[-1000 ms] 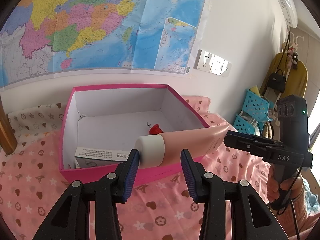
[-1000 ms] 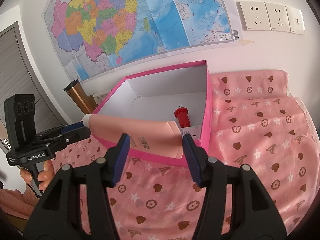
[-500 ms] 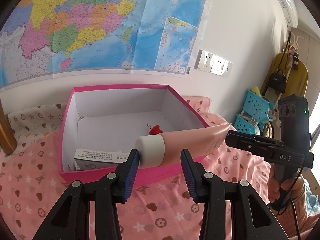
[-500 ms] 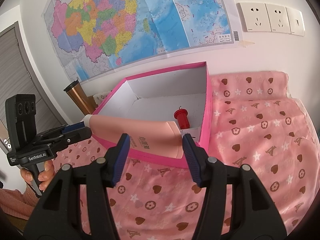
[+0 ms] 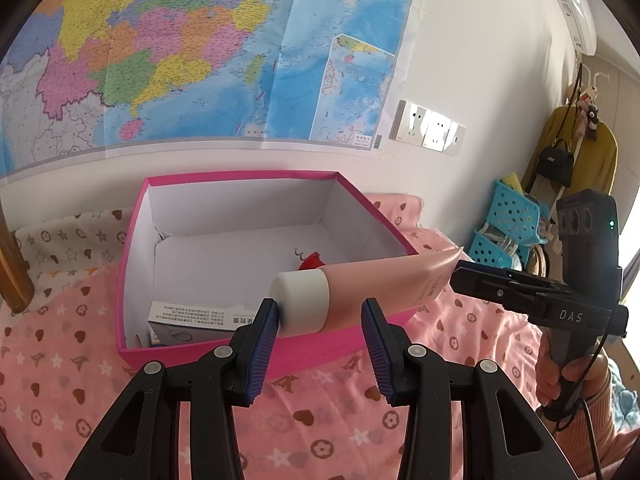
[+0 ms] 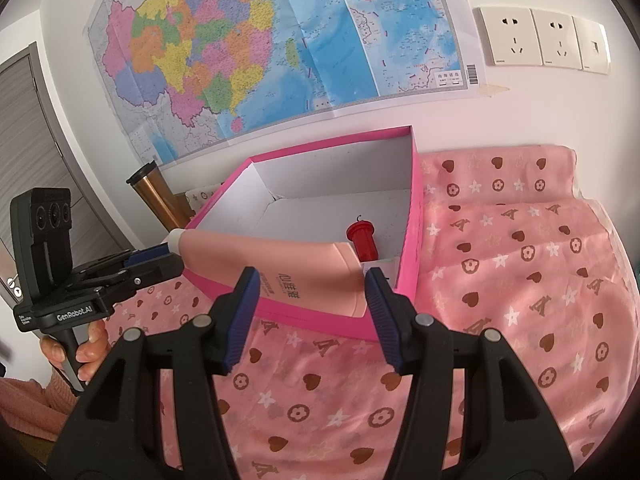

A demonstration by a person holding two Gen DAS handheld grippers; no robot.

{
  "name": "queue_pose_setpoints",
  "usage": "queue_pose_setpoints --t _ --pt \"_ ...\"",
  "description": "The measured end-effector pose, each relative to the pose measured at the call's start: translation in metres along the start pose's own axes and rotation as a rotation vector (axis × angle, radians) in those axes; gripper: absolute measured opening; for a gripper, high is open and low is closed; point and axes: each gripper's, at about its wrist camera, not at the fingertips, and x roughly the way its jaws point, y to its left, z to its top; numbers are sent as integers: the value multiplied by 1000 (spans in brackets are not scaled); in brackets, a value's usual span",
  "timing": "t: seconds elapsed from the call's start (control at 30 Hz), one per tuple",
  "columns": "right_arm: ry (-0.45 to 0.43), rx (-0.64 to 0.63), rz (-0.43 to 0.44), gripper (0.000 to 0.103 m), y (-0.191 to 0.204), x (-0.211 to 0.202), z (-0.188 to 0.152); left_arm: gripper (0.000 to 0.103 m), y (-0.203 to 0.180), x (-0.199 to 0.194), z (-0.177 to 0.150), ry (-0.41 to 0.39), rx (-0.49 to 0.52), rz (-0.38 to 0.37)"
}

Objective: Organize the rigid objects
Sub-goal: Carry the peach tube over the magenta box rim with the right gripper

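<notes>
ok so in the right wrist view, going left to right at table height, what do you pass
left gripper → white cap of the pink tube → red spool-like piece in the pink box → bare pink patterned cloth

Two tongs are counted: the left tongs (image 5: 320, 322) and the right tongs (image 6: 310, 300). One pink tube (image 5: 372, 294) with one white cap (image 5: 302, 304) is seen lying between both pairs. Beyond the tongs one pink box (image 5: 256, 178) is counted, and inside it one red cylinder (image 6: 363, 240) and one printed carton (image 5: 192, 316). Above the box one map (image 6: 280, 48) is seen on the wall, and beside it three wall plates (image 6: 546, 40). Right of the left tongs two blue baskets (image 5: 508, 216) are counted.
</notes>
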Motion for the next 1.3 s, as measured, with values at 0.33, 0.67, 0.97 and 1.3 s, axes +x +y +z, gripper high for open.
queue_pose_setpoints --t 0.33,0.67,0.97,1.3 --pt "0 -1 -1 57 0 1 0 43 1 1 2 1 -5 2" --pt "0 -3 -1 57 0 2 1 43 0 2 2 1 -8 5" --pt "4 0 -1 57 -3 5 5 43 1 4 2 3 -9 7" --pt "6 -5 -3 57 -6 10 11 43 3 7 3 5 -14 9"
